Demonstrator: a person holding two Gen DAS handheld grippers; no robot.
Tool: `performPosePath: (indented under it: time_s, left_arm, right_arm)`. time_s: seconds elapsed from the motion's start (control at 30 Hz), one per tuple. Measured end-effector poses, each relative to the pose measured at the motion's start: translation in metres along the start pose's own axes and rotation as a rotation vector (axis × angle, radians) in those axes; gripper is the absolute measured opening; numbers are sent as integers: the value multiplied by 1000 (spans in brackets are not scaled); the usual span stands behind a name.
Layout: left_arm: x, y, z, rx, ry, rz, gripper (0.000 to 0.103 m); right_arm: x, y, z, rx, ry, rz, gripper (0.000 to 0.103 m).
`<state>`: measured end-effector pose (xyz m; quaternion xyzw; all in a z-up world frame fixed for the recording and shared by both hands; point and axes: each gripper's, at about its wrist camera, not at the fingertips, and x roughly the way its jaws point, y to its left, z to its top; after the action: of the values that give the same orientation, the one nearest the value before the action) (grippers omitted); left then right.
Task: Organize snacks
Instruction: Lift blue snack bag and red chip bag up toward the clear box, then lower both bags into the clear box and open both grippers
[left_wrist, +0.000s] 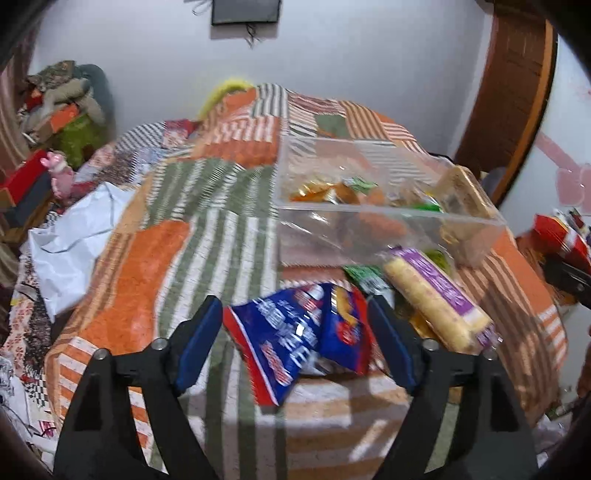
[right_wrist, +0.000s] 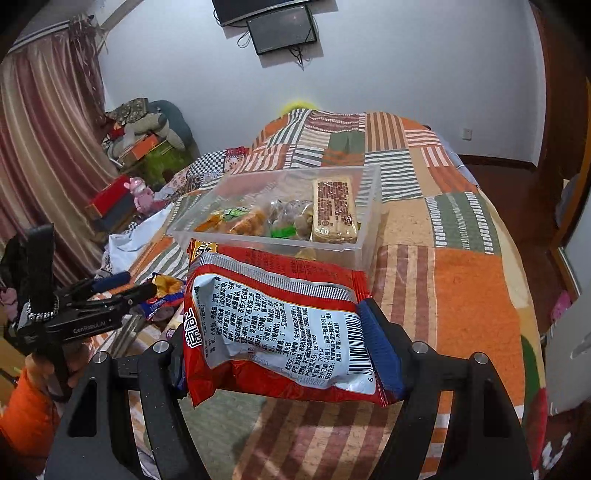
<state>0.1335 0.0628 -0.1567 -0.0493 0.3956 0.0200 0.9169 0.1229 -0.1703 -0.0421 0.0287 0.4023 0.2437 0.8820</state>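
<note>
A clear plastic bin (left_wrist: 388, 221) (right_wrist: 365, 206) with several snacks inside sits on the patchwork bedspread. My left gripper (left_wrist: 295, 328) is open, its jaws on either side of a blue and red snack packet (left_wrist: 291, 332) lying on the bed. A purple and yellow roll pack (left_wrist: 439, 299) lies just right of it. My right gripper (right_wrist: 273, 332) is shut on a red and white snack bag (right_wrist: 280, 325), held above the bed in front of the bin. The left gripper (right_wrist: 122, 286) shows at the left of the right wrist view.
The patchwork bedspread (right_wrist: 461, 295) spreads wide to the right of the bin. White crumpled cloth (left_wrist: 70, 240) lies at the bed's left edge. Boxes and stuffed toys (right_wrist: 147, 140) pile up by the curtain. A wooden door frame (left_wrist: 517, 92) stands at the right.
</note>
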Motion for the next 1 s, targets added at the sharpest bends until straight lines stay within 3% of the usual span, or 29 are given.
performPosePath:
  time_s: [0.17, 0.5, 0.57, 0.63, 0.87, 1.0]
  left_arm:
    - [30, 7, 1, -46, 96, -43, 89]
    - [57, 9, -3, -98, 117, -76, 89]
    - [64, 16, -9, -143, 159, -140, 77]
    - [60, 12, -10, -94, 145, -107, 71]
    - [46, 12, -10, -98, 114, -86, 66]
    - [26, 8, -3, -66, 57, -58, 66]
  right_arm:
    - [3, -4, -2, 15, 9, 3, 73]
    - [6, -3, -1, 17, 8, 12, 73]
    - [6, -1, 0, 17, 5, 18, 73]
    - [6, 1, 0, 16, 4, 22, 73]
    - [3, 4, 3, 5, -13, 30, 73]
    - [-1, 6, 10, -7, -35, 29, 73]
